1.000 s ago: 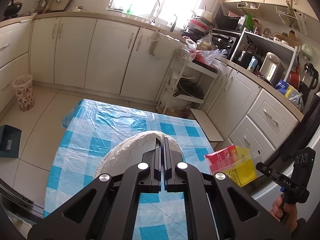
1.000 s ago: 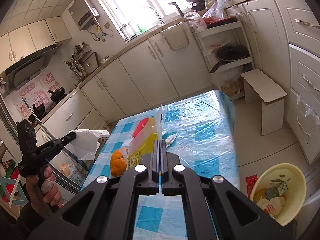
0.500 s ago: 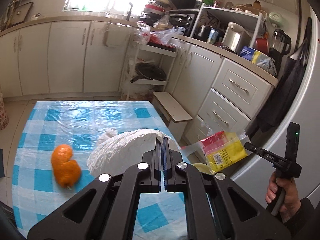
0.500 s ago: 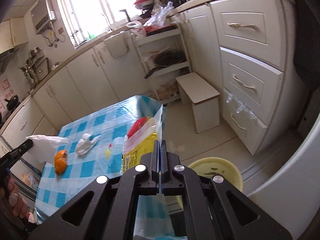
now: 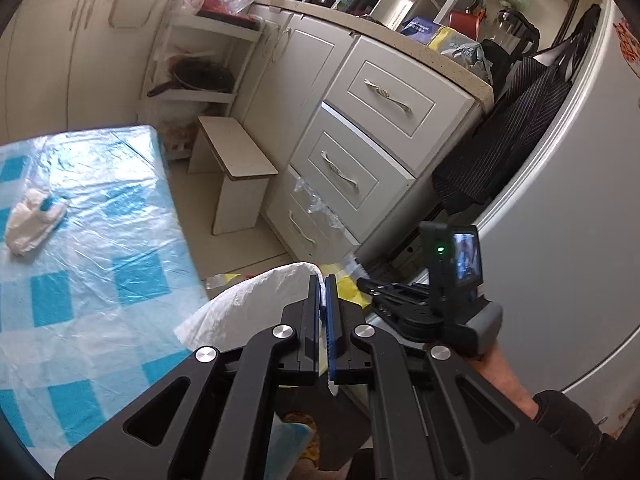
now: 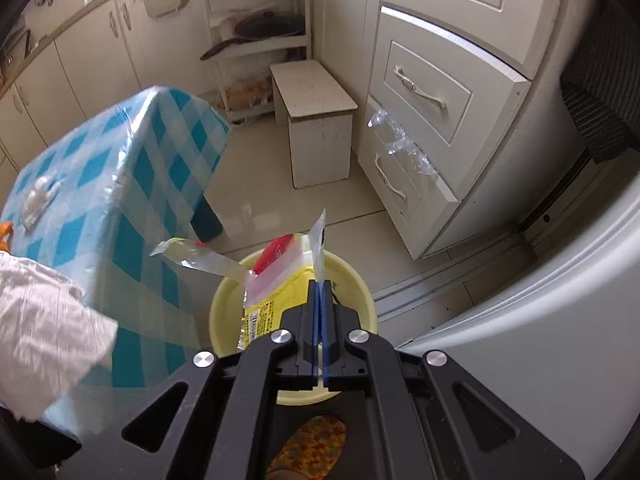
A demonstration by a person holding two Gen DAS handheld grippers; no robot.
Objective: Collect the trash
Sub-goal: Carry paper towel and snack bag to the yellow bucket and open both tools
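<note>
My left gripper (image 5: 322, 280) is shut on a white paper towel (image 5: 248, 308), held just past the table's edge; the towel also shows in the right wrist view (image 6: 44, 332). My right gripper (image 6: 319, 286) is shut on a yellow and red plastic wrapper (image 6: 276, 280), held directly above a yellow bin (image 6: 360, 300) on the floor. The right gripper shows in the left wrist view (image 5: 364, 282), close to my left fingertips. A crumpled white tissue (image 5: 32, 220) lies on the blue checked table (image 5: 100, 280). An orange peel (image 6: 5, 232) sits at the table's edge.
A small white stool (image 6: 316, 120) stands on the floor by white drawers (image 6: 432, 96). A fridge door (image 5: 560, 240) is at the right. A shelf rack with a pan (image 6: 264, 28) stands behind the stool. A slippered foot (image 6: 308, 448) is below the bin.
Both grippers have swung right, away from the table, and down toward the floor. The wrapper now hangs over the yellow bin. The towel has come up beside the right gripper.
</note>
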